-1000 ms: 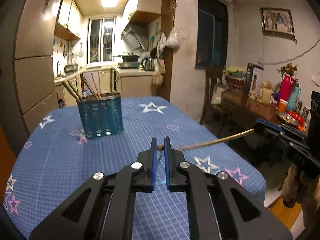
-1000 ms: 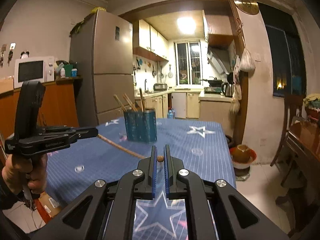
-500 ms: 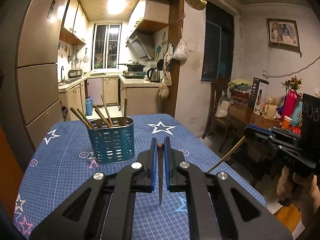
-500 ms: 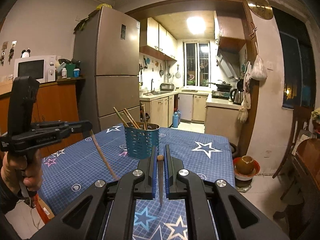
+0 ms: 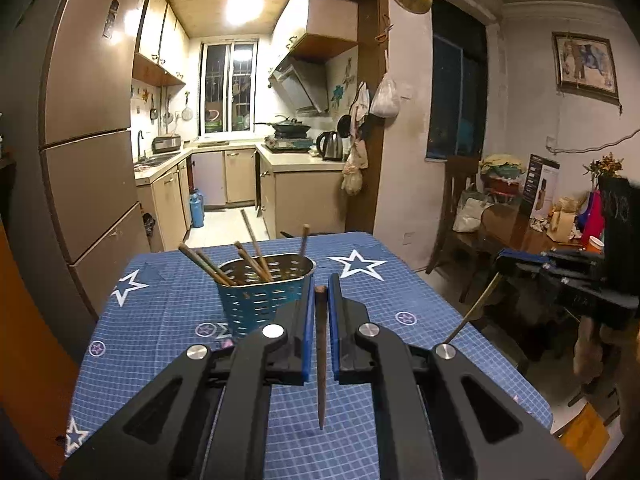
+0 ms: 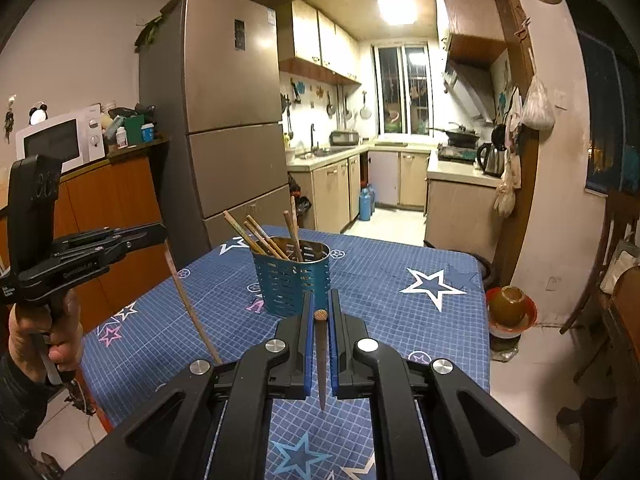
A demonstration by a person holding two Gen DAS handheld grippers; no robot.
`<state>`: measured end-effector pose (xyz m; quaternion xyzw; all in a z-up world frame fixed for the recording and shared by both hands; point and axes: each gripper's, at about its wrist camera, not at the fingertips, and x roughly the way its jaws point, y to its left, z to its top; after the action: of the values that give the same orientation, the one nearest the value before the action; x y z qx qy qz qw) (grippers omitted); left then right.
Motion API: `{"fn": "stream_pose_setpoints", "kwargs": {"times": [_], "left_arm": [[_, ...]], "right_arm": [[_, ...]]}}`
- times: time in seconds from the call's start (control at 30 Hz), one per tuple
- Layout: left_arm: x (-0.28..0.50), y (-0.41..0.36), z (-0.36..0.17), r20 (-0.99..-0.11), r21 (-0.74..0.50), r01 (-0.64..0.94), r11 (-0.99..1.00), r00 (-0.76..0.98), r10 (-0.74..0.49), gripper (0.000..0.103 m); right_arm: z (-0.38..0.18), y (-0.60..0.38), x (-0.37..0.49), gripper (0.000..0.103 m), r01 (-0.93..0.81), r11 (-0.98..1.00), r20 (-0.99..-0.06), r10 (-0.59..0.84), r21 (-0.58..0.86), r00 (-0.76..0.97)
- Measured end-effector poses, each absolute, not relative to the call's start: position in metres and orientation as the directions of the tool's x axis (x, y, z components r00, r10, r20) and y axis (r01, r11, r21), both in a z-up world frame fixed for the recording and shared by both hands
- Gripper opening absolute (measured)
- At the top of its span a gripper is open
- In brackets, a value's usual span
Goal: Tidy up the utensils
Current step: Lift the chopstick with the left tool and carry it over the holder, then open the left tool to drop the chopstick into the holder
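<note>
A blue perforated utensil holder [image 5: 264, 296] [image 6: 291, 280] stands on the table with several wooden chopsticks in it. My left gripper [image 5: 320, 292] is shut on a dark wooden chopstick [image 5: 321, 360] that hangs tip down, raised above the table just right of the holder. My right gripper [image 6: 320, 312] is shut on another chopstick [image 6: 322, 360], also tip down, in front of the holder. Each gripper shows in the other's view: the right gripper [image 5: 500, 264] with its chopstick [image 5: 472, 312], the left gripper [image 6: 160, 232] with its chopstick [image 6: 192, 304].
The table has a blue checked cloth with stars [image 5: 160, 320] [image 6: 400, 300]. A fridge [image 6: 232, 112] stands at the left, the kitchen lies beyond. A chair and a cluttered side table [image 5: 520, 216] stand at the right. A bowl [image 6: 510, 308] sits on the floor.
Both grippers have risen and tilted, so each chopstick swung from lying level to hanging tip down. The holder now appears closer and seen from above.
</note>
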<state>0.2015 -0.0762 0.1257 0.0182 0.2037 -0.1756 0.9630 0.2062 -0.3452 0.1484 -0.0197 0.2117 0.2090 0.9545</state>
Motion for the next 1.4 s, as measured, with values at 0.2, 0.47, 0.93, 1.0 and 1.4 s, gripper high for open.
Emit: {"fn": "stream_pose_setpoints", "kwargs": {"times": [0.2,0.47,0.93,1.0,1.4], "left_arm": [[0.215,-0.065,0.143,-0.414,-0.013,0.325,0.946,0.859,-0.301,0.005],[0.231,-0.047,0.178,-0.416,-0.012,0.298,0.955,0.867,-0.275,0.005],[0.277,-0.011,0.267,-0.372,-0.028,0.216,0.976,0.904,-0.211,0.005],[0.288,-0.007,0.279,-0.364,-0.034,0.204,0.978,0.909,-0.202,0.005],[0.343,-0.008,0.328,-0.286,-0.057,0.193,0.98,0.937,-0.201,0.005]], "right_arm": [[0.175,-0.336,0.221,0.008,-0.415,0.908,-0.435,0.399,0.06,0.807],[0.218,-0.321,0.242,0.008,-0.416,0.908,-0.445,0.396,0.056,0.804],[0.307,-0.302,0.294,0.008,-0.371,0.929,-0.448,0.332,0.002,0.83],[0.322,-0.302,0.306,0.008,-0.357,0.934,-0.442,0.321,0.002,0.838],[0.366,-0.281,0.363,0.008,-0.341,0.94,-0.399,0.313,0.0,0.862]]}}
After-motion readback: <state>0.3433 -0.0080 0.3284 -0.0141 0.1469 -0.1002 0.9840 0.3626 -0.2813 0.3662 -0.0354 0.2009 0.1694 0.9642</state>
